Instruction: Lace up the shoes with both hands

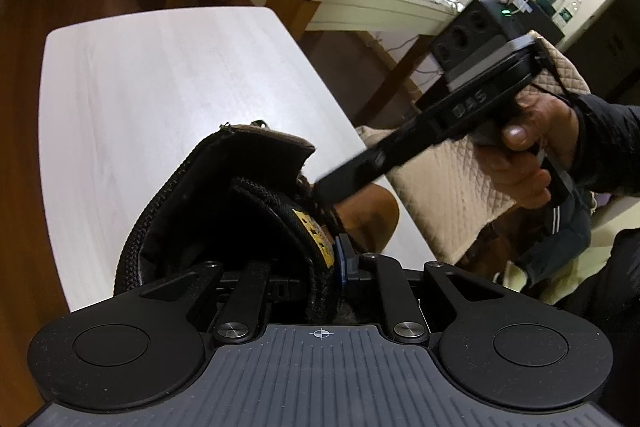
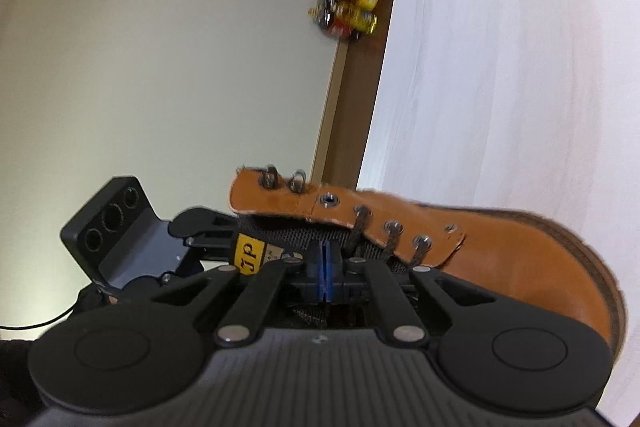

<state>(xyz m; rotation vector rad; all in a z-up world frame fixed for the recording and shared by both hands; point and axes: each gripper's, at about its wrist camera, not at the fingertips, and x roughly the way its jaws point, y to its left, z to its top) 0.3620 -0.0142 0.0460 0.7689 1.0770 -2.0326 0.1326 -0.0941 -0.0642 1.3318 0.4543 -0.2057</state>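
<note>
Pale wooden table (image 1: pixel 160 99) carried a tan boot (image 2: pixel 500 239) at its near edge. Left gripper (image 1: pixel 344 267) clamped the tongue (image 1: pixel 288 211), apparently steadying it, while right gripper (image 2: pixel 325 267) was clenched beside the dark lace (image 2: pixel 358 227); whether it pinched it was unclear.

Two close wrist views, sharing the boot (image 1: pixel 224 195).
</note>
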